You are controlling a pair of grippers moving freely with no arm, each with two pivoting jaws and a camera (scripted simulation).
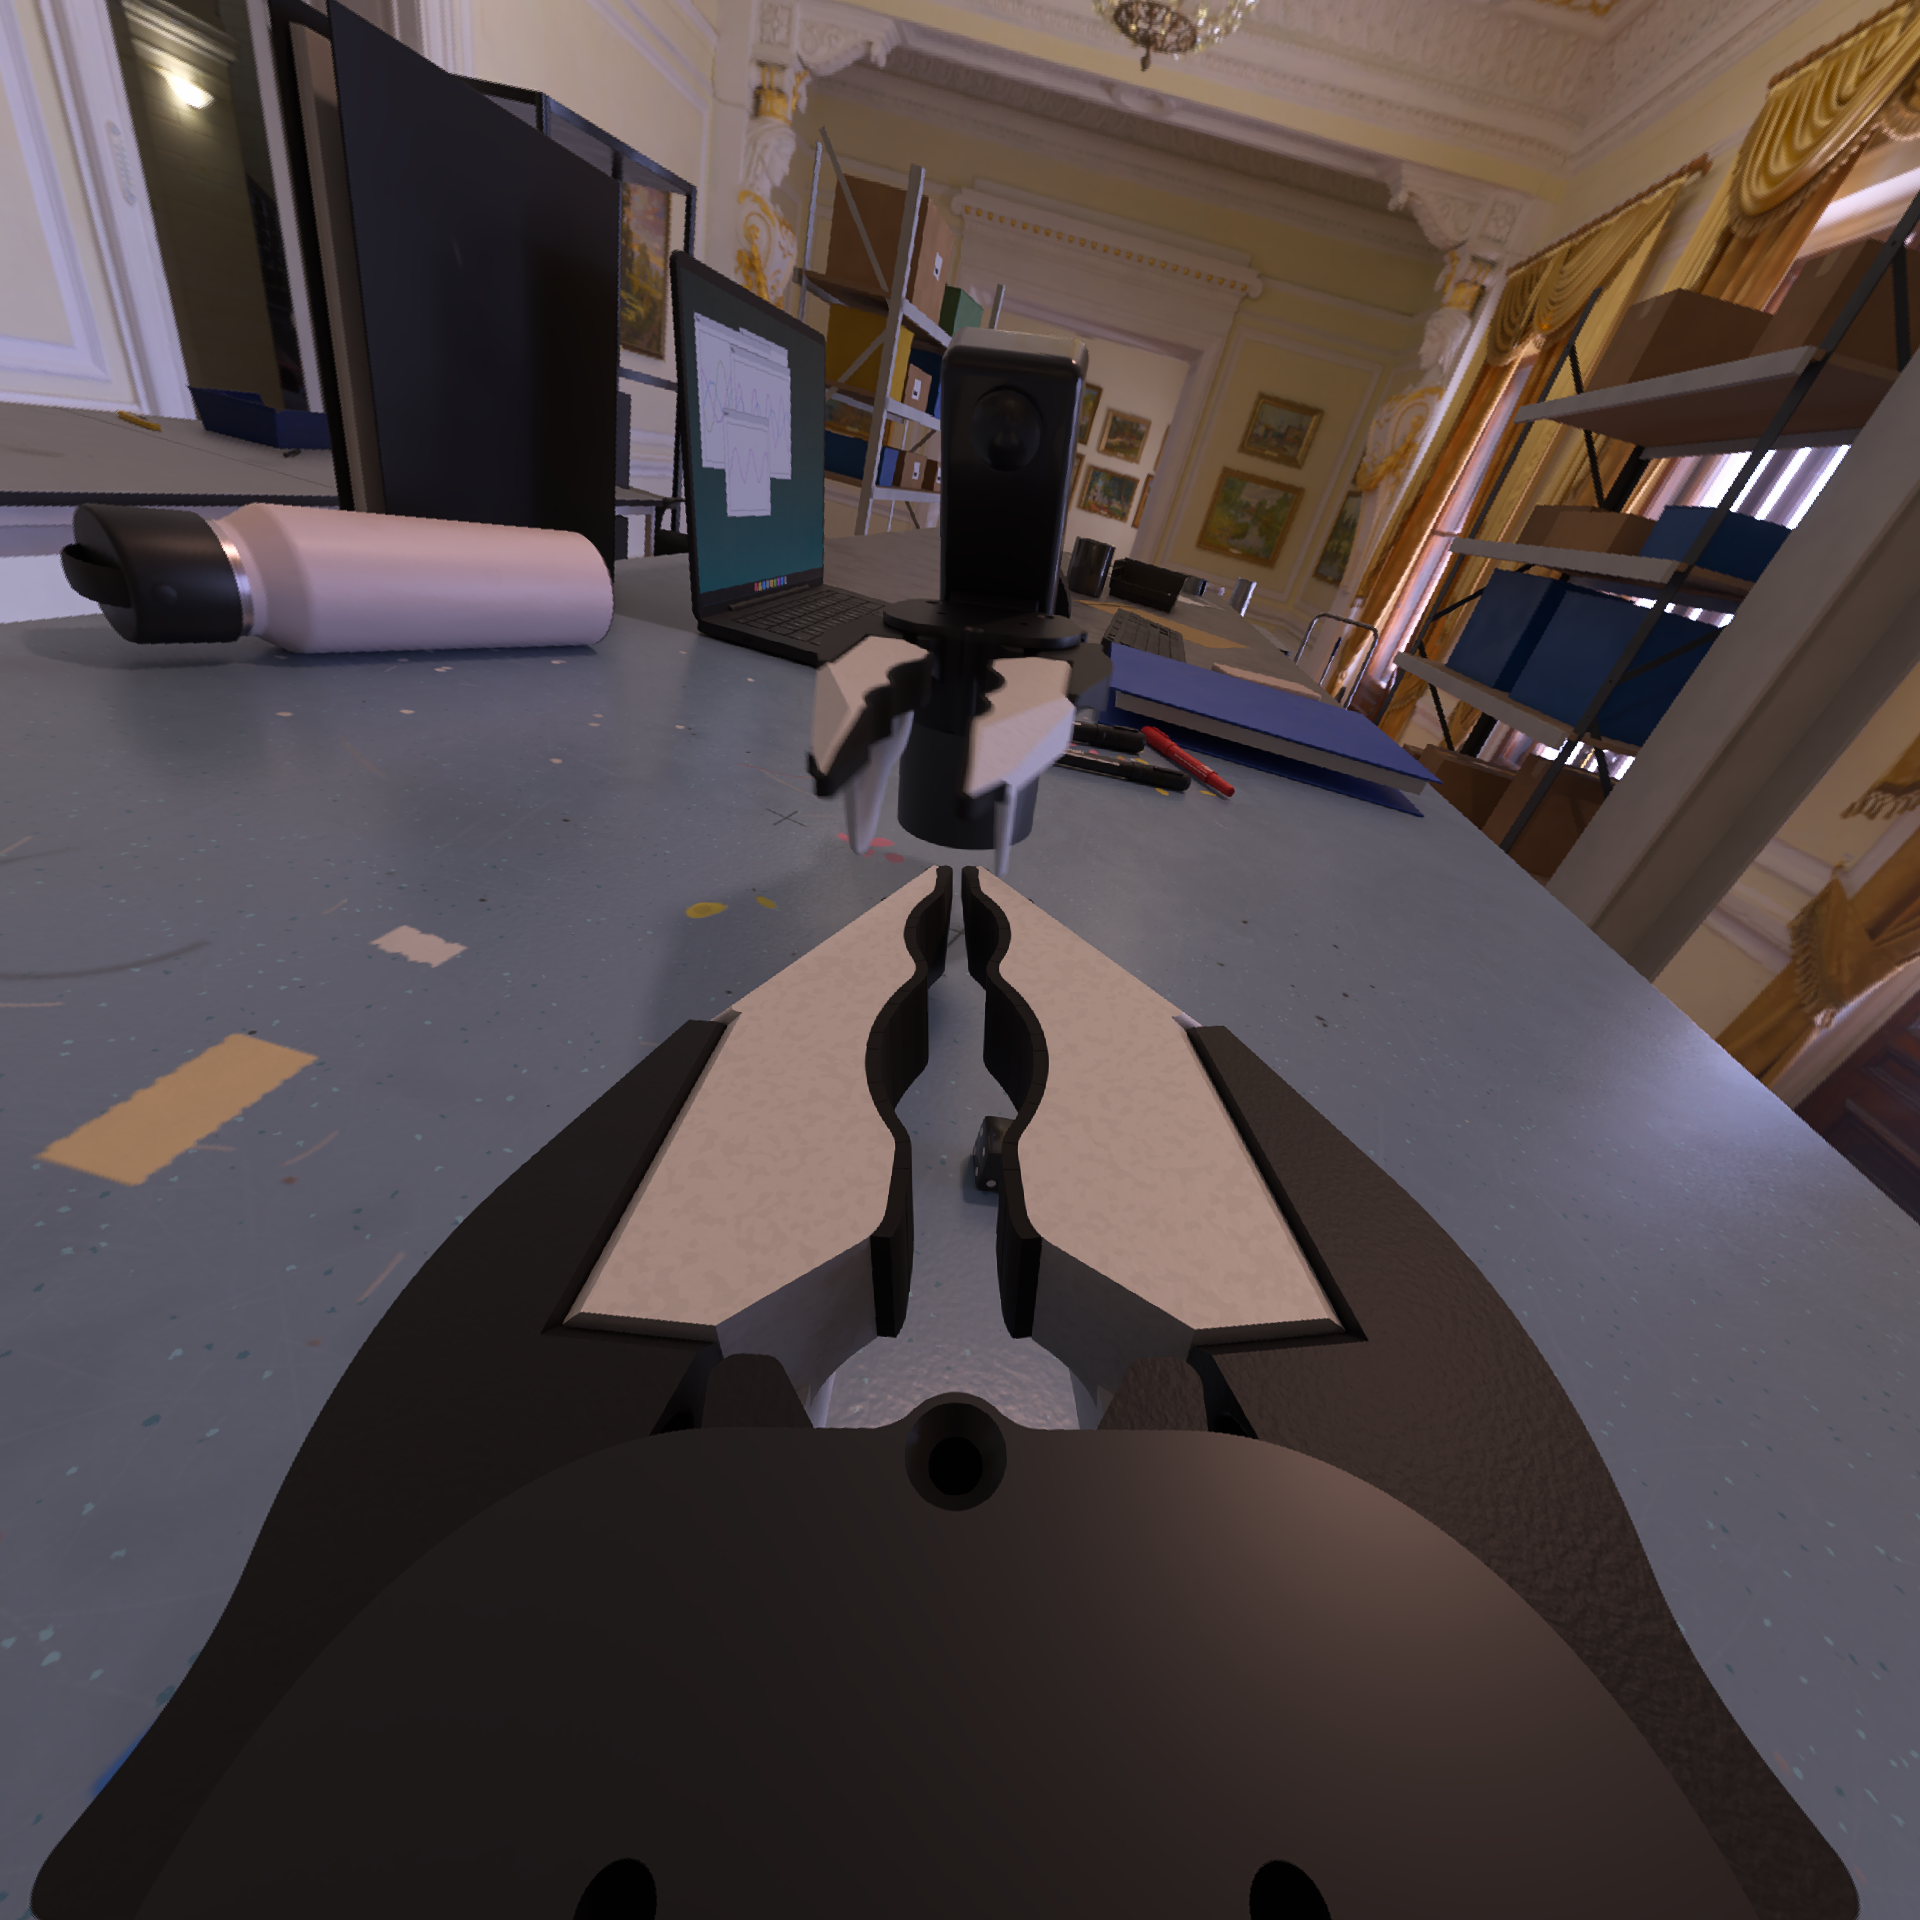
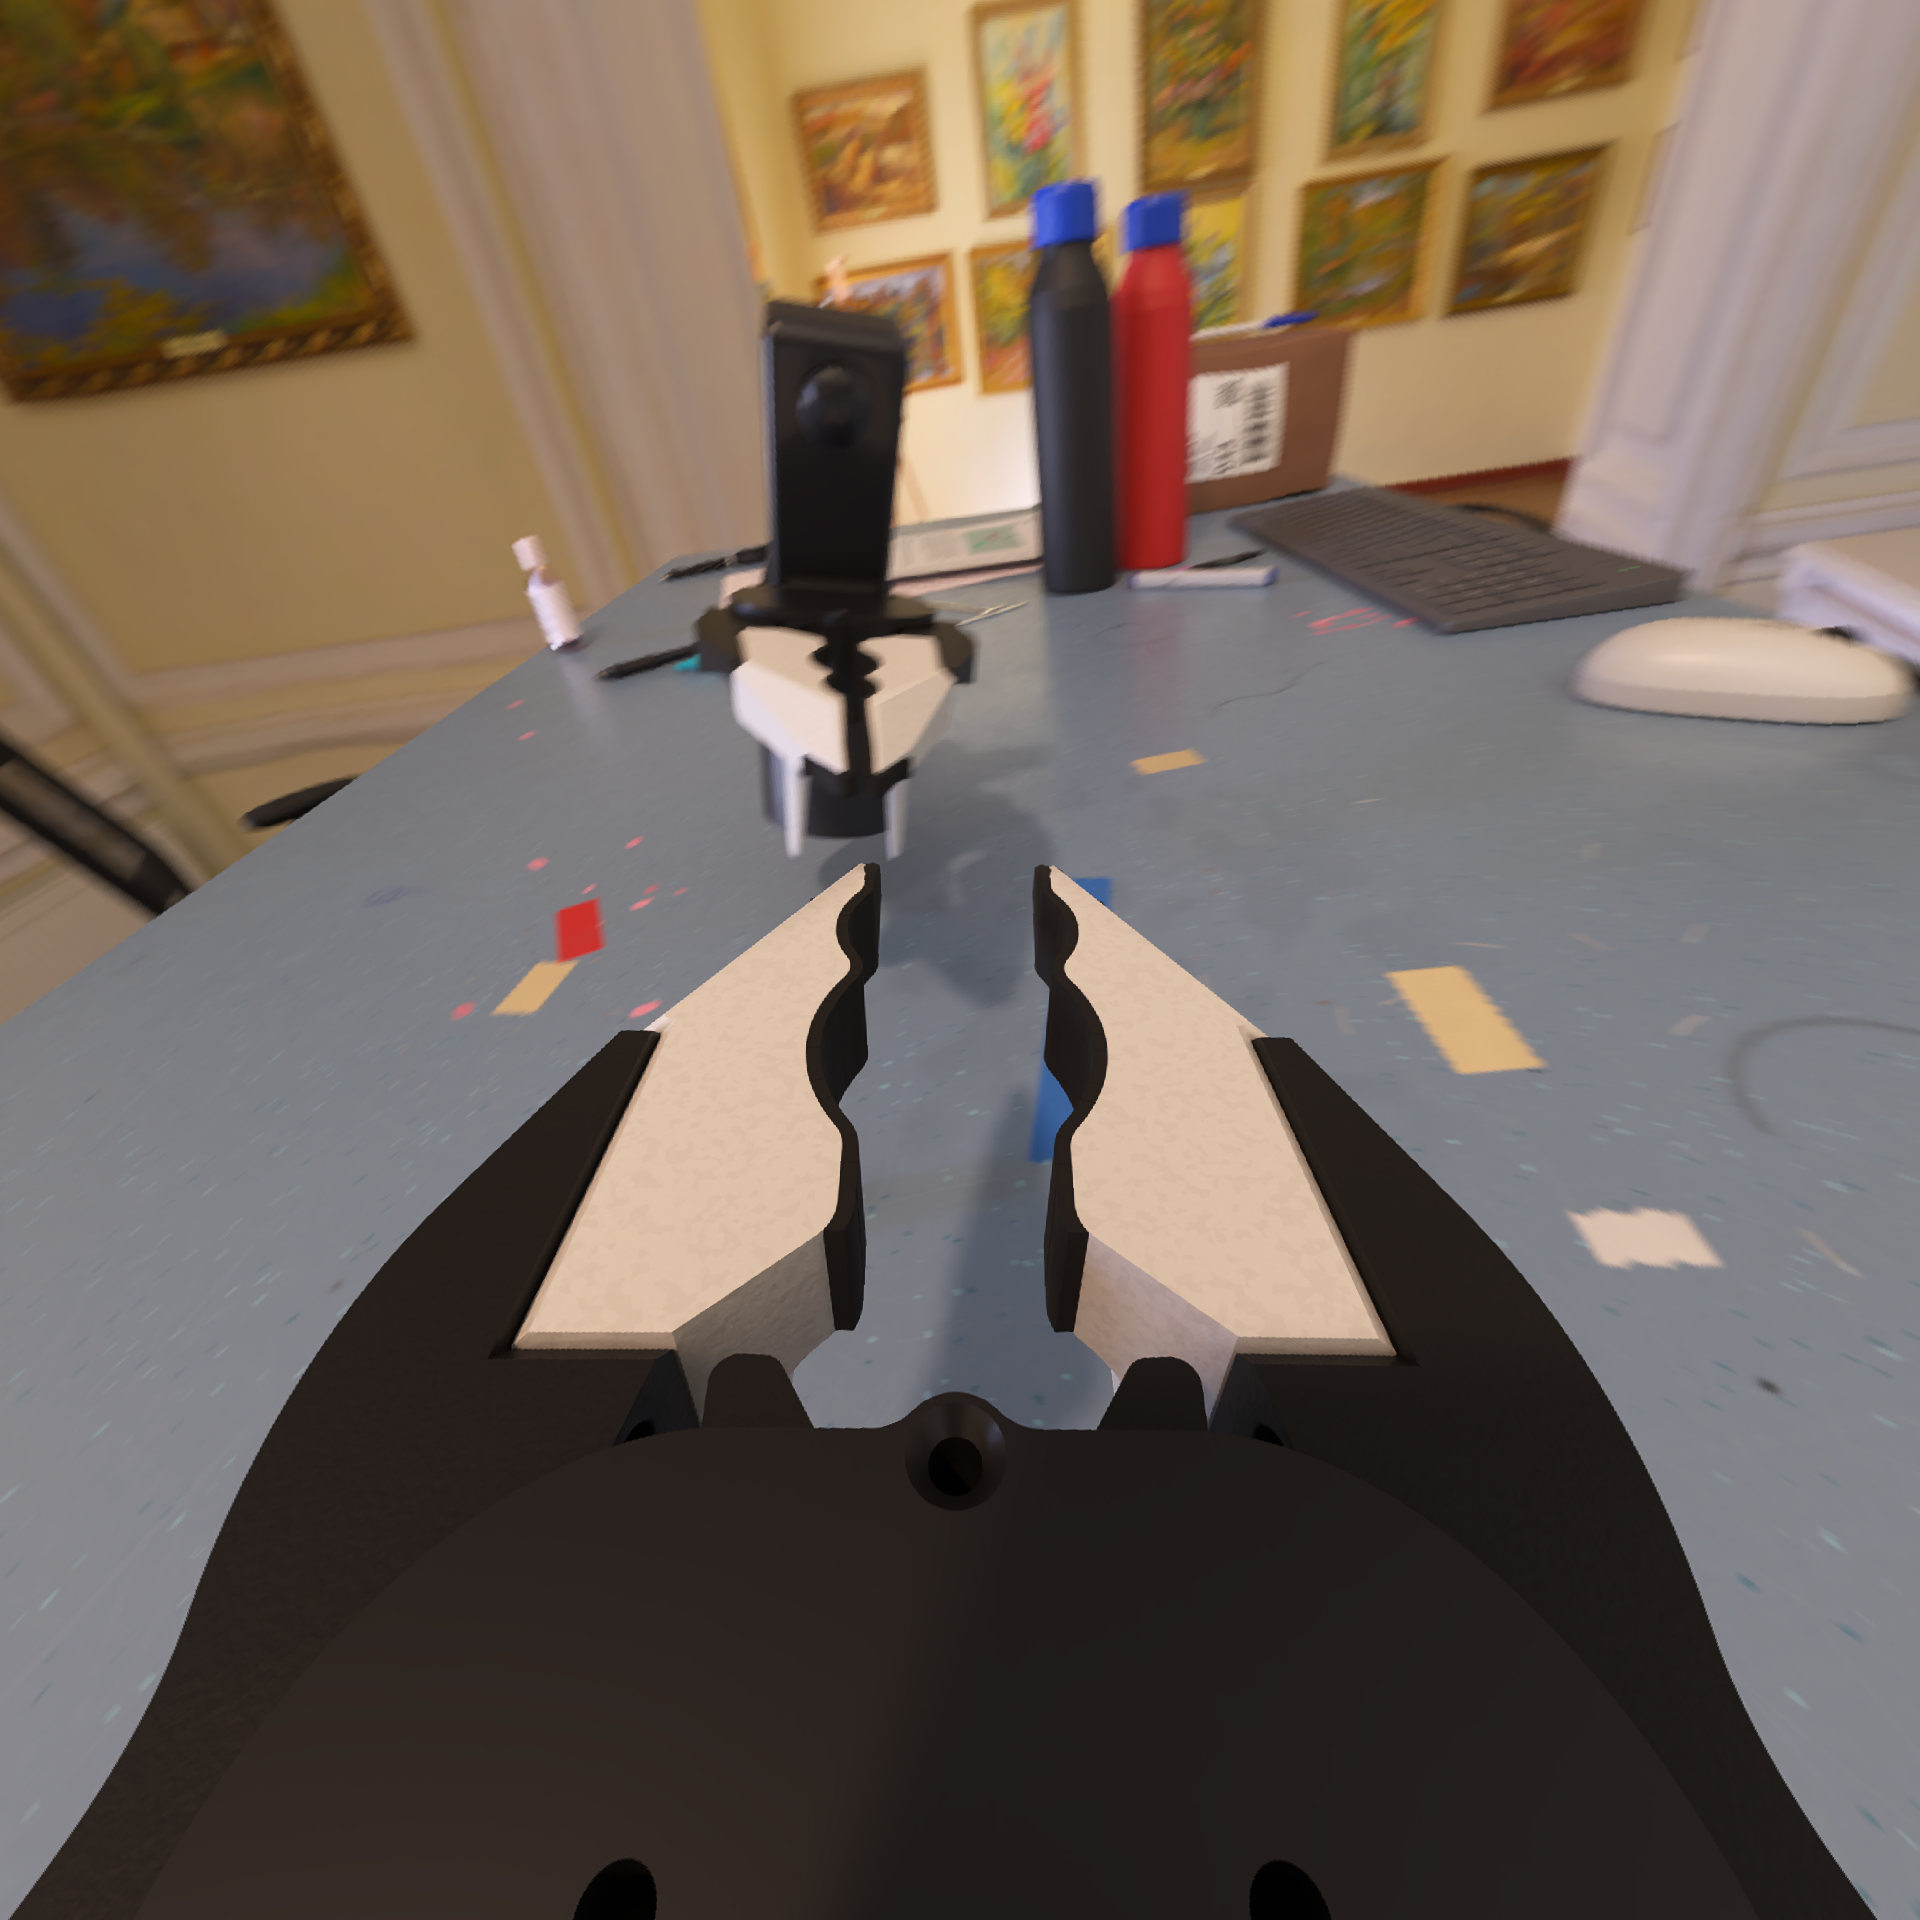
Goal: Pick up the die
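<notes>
The die (image 1: 990, 1153) is small and black with white pips. It lies on the blue-grey table (image 1: 416, 831), seen through the gap under my left gripper's fingers and partly hidden by the right finger. My left gripper (image 1: 956, 878) hovers above it with its tips almost touching and nothing between them; it also shows in the right wrist view (image 2: 844, 842). My right gripper (image 2: 954, 878) is open and empty above the table, facing the left one. It also shows in the left wrist view (image 1: 932, 852). The die does not show in the right wrist view.
A white bottle (image 1: 364, 577) lies at the left, with a laptop (image 1: 758, 488), a blue binder (image 1: 1247, 717) and a red marker (image 1: 1184, 758) behind. A black bottle (image 2: 1070, 416), a red bottle (image 2: 1148, 416), a keyboard (image 2: 1455, 561) and a mouse (image 2: 1735, 670) stand at the other end.
</notes>
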